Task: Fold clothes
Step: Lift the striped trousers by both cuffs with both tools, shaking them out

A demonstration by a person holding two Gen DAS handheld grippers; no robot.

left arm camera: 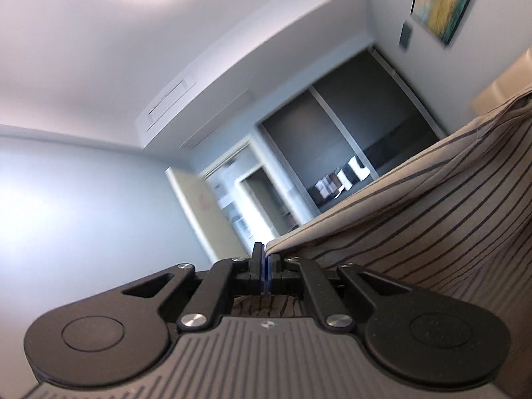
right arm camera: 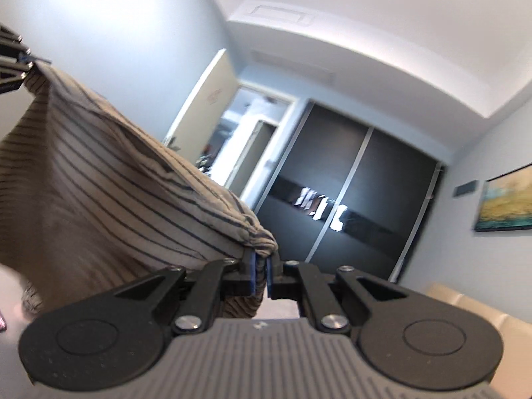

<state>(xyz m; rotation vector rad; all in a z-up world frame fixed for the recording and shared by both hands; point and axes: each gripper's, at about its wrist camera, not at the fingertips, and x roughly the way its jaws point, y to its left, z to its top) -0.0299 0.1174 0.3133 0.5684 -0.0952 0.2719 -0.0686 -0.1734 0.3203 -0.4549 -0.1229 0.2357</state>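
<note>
Holding one striped garment (left arm camera: 415, 219) aloft between two grippers, both tilted up toward the ceiling.

From the left, the left gripper (left arm camera: 265, 267) had its jaws pressed together on one corner of the tan, dark-striped cloth, whose upper edge ran taut up and to the right; open air and a pale wall lay to its left. In the right wrist view the same garment (right arm camera: 99, 193) sagged between both tools, the left gripper (right arm camera: 13, 69) pinching its far corner at the frame's edge, and the right gripper (right arm camera: 261, 272) clamped on a bunched corner. Beyond stood one open doorway (right arm camera: 246, 139), a dark two-panel sliding wardrobe (right arm camera: 349, 193), one framed painting (right arm camera: 505, 199) and a cream sofa (right arm camera: 482, 312).
</note>
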